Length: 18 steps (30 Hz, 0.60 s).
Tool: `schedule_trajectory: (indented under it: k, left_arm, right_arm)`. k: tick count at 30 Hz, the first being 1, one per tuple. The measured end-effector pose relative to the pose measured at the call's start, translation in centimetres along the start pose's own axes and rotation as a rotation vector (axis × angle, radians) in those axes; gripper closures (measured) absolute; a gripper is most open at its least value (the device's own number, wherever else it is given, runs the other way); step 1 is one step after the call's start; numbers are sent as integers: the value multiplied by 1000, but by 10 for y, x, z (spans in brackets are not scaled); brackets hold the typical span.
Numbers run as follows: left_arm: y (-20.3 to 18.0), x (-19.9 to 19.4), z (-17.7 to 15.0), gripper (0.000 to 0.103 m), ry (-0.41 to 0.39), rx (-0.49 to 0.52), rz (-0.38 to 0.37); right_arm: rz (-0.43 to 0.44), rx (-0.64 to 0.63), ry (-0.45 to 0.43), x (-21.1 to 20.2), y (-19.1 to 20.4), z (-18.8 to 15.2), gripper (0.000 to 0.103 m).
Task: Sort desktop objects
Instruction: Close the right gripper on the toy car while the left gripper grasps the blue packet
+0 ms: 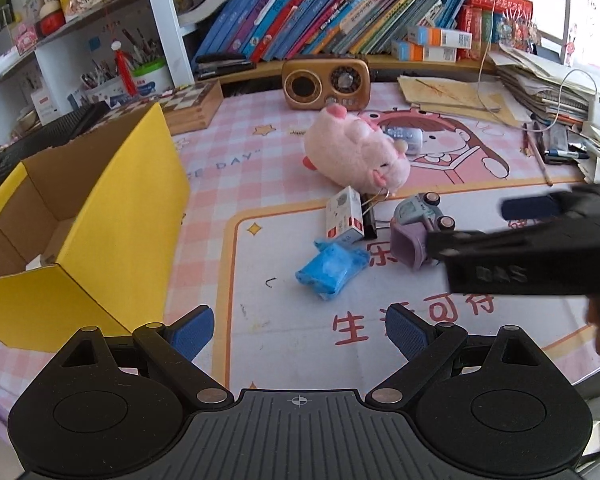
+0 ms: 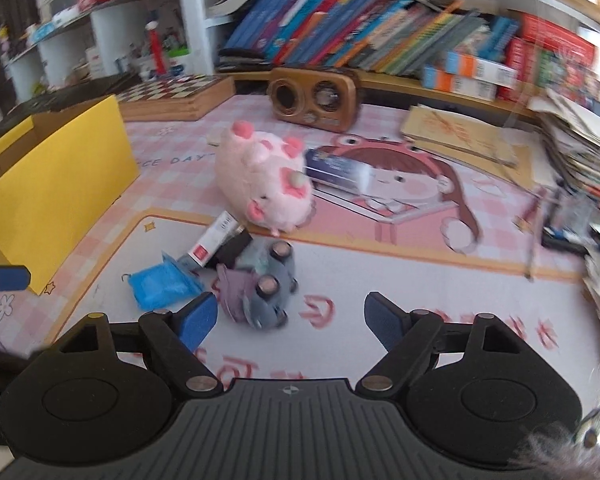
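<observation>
A grey and purple toy car (image 2: pixel 270 290) lies on its side on the desk mat, just ahead of my right gripper (image 2: pixel 292 314). That gripper is open, and the car sits near its left finger (image 2: pixel 198 318) without being pressed. Beside the car lie a blue packet (image 1: pixel 332 272), a small white box (image 1: pixel 344 216) and a black binder clip (image 1: pixel 369 222). Behind them a pink plush pig (image 1: pixel 356 148) lies on its side. My left gripper (image 1: pixel 300 330) hovers open and empty in front of the packet. In the left wrist view the right gripper (image 1: pixel 466 224) reaches in from the right, at the car (image 1: pixel 416 226).
An open yellow cardboard box (image 1: pixel 132 216) stands at the left of the mat. A brown retro radio (image 1: pixel 326 82), a chessboard box (image 1: pixel 192 102) and a shelf of books line the back. Stacked papers and pens (image 1: pixel 556 120) crowd the right side. A blue tube (image 2: pixel 336 170) lies behind the pig.
</observation>
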<state>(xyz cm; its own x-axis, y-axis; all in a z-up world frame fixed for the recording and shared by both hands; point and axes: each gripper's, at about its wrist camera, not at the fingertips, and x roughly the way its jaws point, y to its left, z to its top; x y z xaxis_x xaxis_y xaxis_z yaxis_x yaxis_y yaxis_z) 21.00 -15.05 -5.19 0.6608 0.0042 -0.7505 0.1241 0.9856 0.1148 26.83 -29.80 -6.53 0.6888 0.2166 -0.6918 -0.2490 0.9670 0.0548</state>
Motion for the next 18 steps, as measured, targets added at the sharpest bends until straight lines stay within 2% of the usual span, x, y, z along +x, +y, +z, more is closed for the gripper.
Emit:
schedule_trajectory:
  k: [9,14,18]
  left_arm:
    - [-1,16,4,8,30,2,2]
    - [-4,27,10,9,29,9,-6]
    - [-7,38,18,9,28,18,-22]
  right_arm:
    - [38,-52,70,44,6,16,33]
    - [81,-36,104,51,0,14,54]
    - [92,-15,86,46,-8,17,58]
